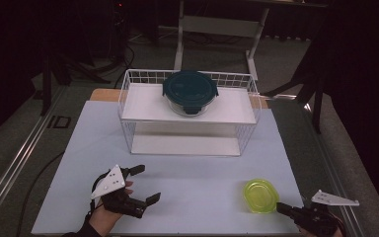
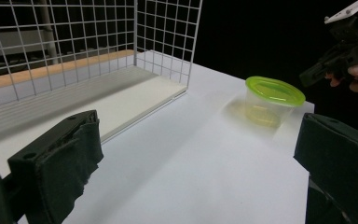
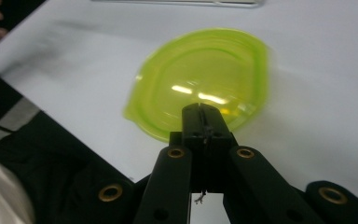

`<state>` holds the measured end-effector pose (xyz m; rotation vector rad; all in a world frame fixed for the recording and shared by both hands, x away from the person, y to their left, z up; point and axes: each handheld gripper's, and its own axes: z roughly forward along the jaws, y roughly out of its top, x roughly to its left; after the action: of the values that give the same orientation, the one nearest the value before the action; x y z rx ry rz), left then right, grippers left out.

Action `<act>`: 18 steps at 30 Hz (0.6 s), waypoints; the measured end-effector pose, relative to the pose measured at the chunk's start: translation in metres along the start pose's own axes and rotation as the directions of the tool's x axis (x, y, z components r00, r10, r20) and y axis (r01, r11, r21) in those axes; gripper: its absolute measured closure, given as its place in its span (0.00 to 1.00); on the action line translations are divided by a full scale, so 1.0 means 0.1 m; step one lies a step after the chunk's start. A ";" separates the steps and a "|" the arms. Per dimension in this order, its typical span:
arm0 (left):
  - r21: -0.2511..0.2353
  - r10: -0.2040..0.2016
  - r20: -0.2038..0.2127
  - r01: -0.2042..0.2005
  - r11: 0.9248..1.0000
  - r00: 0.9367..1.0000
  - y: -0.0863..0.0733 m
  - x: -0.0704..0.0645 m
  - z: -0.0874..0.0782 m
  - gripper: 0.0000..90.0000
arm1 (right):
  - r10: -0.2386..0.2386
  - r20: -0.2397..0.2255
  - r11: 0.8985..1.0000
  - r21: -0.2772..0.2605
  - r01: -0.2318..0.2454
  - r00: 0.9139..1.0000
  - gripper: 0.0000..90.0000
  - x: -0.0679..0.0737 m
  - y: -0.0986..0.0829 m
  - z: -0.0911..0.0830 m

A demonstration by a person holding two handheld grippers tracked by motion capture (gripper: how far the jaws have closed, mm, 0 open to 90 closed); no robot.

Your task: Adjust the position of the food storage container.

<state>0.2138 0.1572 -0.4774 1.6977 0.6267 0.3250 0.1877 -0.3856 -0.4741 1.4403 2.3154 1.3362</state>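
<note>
Right gripper [image 1: 282, 208] sits at the front right corner of the tabletop [image 1: 202, 173], its fingers pressed together with nothing between them. In the right gripper view those closed fingers [image 3: 205, 122] point straight at the near rim of the lime-green lidded container [image 3: 200, 81], tips right at its edge; whether they touch it, I cannot tell. From the high view the container [image 1: 260, 195] stands upright near the tabletop's front right, close to the right edge and just beside the gripper tips.

Left gripper [image 1: 145, 183] waits at the front left, held in a hand [image 1: 103, 215], fingers spread wide and empty. In the left gripper view the 2 black pads [image 2: 60, 158] frame a broad stretch of bare white surface, with the container [image 2: 271, 100] well apart at the far side.

Behind all this stands the white wire rack [image 1: 128, 106] with 2 levels. A round glass container with a dark teal clip lid [image 1: 190, 89] rests on its upper shelf, toward the middle. Between the rack's front edge and both grippers, the tabletop lies open right across.
</note>
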 end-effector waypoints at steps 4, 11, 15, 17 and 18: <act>0.000 0.000 0.003 0.000 1.000 1.000 0.00 0.00 0.00 0.00 | 0.007 0.019 1.000 0.005 -0.007 1.000 1.00 -0.05 -0.02 0.00; 0.004 -0.001 0.006 0.001 1.000 1.000 -0.02 0.01 0.01 0.00 | 0.018 0.005 1.000 0.023 -0.018 1.000 1.00 -0.09 -0.03 0.10; 0.005 -0.004 0.008 0.003 1.000 1.000 -0.02 0.01 0.02 0.00 | 0.020 -0.002 1.000 0.020 -0.020 1.000 1.00 -0.09 -0.02 0.13; 0.006 0.000 0.008 0.000 1.000 1.000 -0.01 0.00 0.02 0.00 | 0.017 -0.007 1.000 0.024 -0.017 1.000 1.00 -0.08 0.00 0.16; 0.006 0.001 0.008 -0.001 1.000 1.000 -0.01 0.00 0.01 0.00 | 0.011 -0.012 1.000 0.028 -0.011 1.000 1.00 -0.07 0.02 0.19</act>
<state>0.2144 0.1564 -0.4790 1.7044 0.6220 0.3174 0.2023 -0.3792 -0.4866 1.4597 2.3464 1.3236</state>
